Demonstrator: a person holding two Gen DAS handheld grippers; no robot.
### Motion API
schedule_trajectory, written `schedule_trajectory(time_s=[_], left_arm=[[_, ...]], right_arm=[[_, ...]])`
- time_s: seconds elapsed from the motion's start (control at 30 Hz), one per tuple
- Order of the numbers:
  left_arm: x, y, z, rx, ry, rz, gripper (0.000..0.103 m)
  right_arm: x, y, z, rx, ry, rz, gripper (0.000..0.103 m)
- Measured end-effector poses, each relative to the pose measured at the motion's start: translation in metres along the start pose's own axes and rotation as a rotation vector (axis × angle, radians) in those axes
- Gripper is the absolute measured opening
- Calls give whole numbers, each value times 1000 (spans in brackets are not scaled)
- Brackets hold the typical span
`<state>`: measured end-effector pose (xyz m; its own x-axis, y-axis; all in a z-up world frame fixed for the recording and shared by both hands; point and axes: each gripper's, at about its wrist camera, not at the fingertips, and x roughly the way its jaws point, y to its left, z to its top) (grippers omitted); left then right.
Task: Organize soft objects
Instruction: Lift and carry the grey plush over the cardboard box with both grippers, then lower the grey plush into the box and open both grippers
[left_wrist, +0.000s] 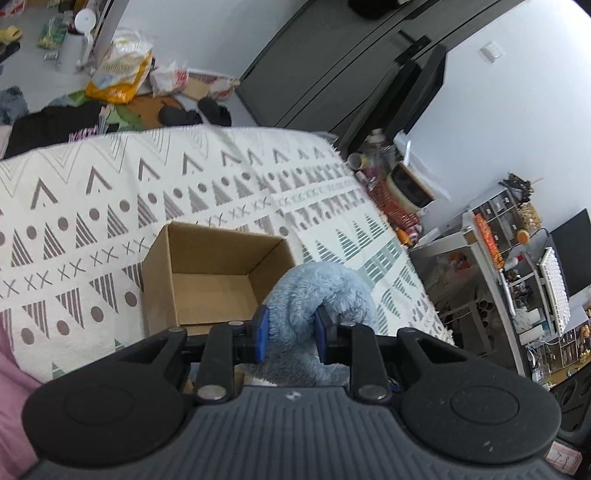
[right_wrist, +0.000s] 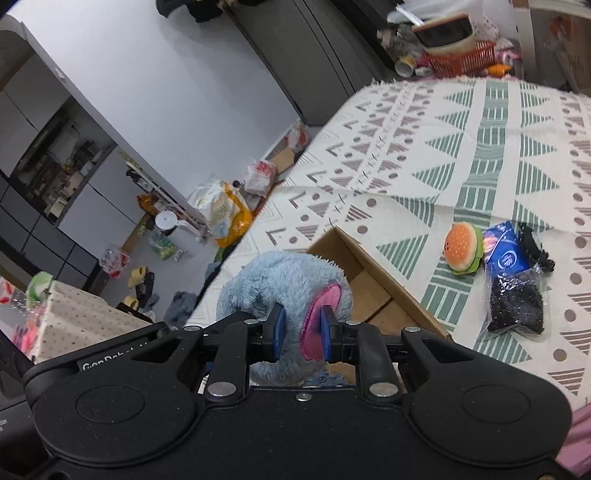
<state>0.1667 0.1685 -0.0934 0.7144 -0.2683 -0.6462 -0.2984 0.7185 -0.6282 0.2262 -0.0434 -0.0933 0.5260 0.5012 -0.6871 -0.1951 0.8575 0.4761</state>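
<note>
The left gripper (left_wrist: 290, 334) is clenched on a fold of a fluffy blue plush toy (left_wrist: 317, 295), its blue pads (left_wrist: 263, 334) pressing into the fur from both sides. The right gripper (right_wrist: 301, 334) grasps the same toy (right_wrist: 284, 284) at a part lined with pink fabric (right_wrist: 321, 321), which is pinched between its pads. The toy is held up between the two grippers, just above the near right corner of an open cardboard box (left_wrist: 207, 280) that sits on a patterned cream blanket (left_wrist: 110, 206) and looks empty inside. In the right wrist view, well to the right of the box (right_wrist: 373, 280), a plush hamburger (right_wrist: 463, 251) lies on the blanket (right_wrist: 480, 147) touching a blue packet (right_wrist: 504, 251), with a clear bag of dark material (right_wrist: 517, 302) just nearer. Beyond the far edge of the blanket, the floor is strewn with bags and slippers; a yellow and white bag (right_wrist: 225, 218) stands out.
</note>
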Motion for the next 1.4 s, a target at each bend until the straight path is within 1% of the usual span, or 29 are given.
schedule_trajectory(time_s=[0.23,0.43,0.53,0.57,0.73,0.83,0.9,0.97,1.07,1.13,1.2,1.23,1.3,1.33,1.4], left_arm=[[41,24,0,-51,83,23,24],[66,38,-2,-55,126,58,24],[72,43,-4,-56,136,64,24],[73,44,-5,-50,137,65,24],[78,46,-10,-23,169,117,25],[73,43,-13,-7,156,138,28],[69,39,-12,-2,140,151,30],[65,35,-12,3,128,187,36],[56,31,-12,-3,113,198,39],[49,27,-13,0,104,207,42],[43,21,-15,6,97,216,47],[40,18,-16,10,90,227,49],[35,10,-17,20,69,257,57],[32,5,-18,28,57,270,58],[27,-3,-20,43,42,285,62]], right_arm=[[34,-14,-2,16,76,-40,20],[59,-23,-8,18,125,-71,20],[64,-22,-9,-5,134,-75,22],[66,-21,-9,-20,140,-74,24],[68,-22,-13,-40,159,-71,26],[59,-20,-12,-64,153,-47,27],[51,-18,-11,-82,137,-37,38],[43,-17,-9,-99,121,-30,47],[30,-19,-7,-108,110,-16,49],[21,-22,-6,-107,102,-10,53],[12,-25,-4,-108,85,-10,60],[6,-27,-3,-107,75,-10,62],[-5,-34,1,-101,56,-10,68],[-12,-38,3,-95,44,-8,69],[-22,-45,6,-81,22,-8,76]])
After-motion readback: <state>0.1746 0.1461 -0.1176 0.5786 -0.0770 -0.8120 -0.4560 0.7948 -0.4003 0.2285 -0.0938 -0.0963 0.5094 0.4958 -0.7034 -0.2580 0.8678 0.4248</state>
